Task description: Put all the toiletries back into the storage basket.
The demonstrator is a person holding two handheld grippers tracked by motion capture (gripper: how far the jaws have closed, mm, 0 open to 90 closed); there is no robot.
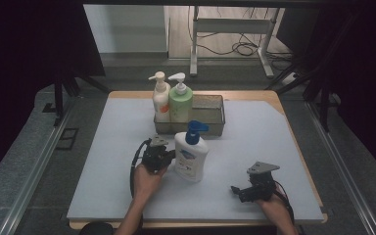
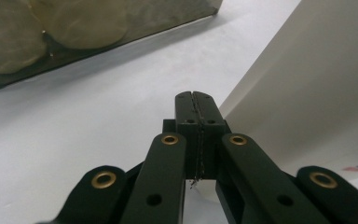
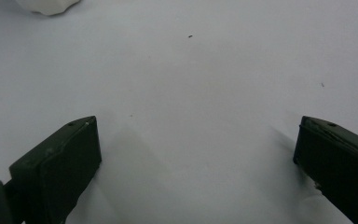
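Note:
A white lotion bottle [image 1: 191,157] with a blue pump stands on the pale mat, just in front of a wire basket [image 1: 210,105]. Inside the basket stand a white pump bottle [image 1: 160,100] with an orange label and a green pump bottle [image 1: 180,102]. My left gripper [image 1: 166,152] sits close against the lotion bottle's left side. Its jaws are shut [image 2: 196,100] with nothing between them, and the bottle's white wall [image 2: 307,93] rises just to their right. My right gripper [image 1: 242,188] rests low at the front right, open wide [image 3: 196,154] over bare mat.
The pale mat [image 1: 103,161] covers most of the wooden table, whose edge shows at the back and right. The basket's dark wall [image 2: 98,42] lies ahead and left of the left jaws. The lotion bottle's base [image 3: 46,4] shows far ahead of the right jaws.

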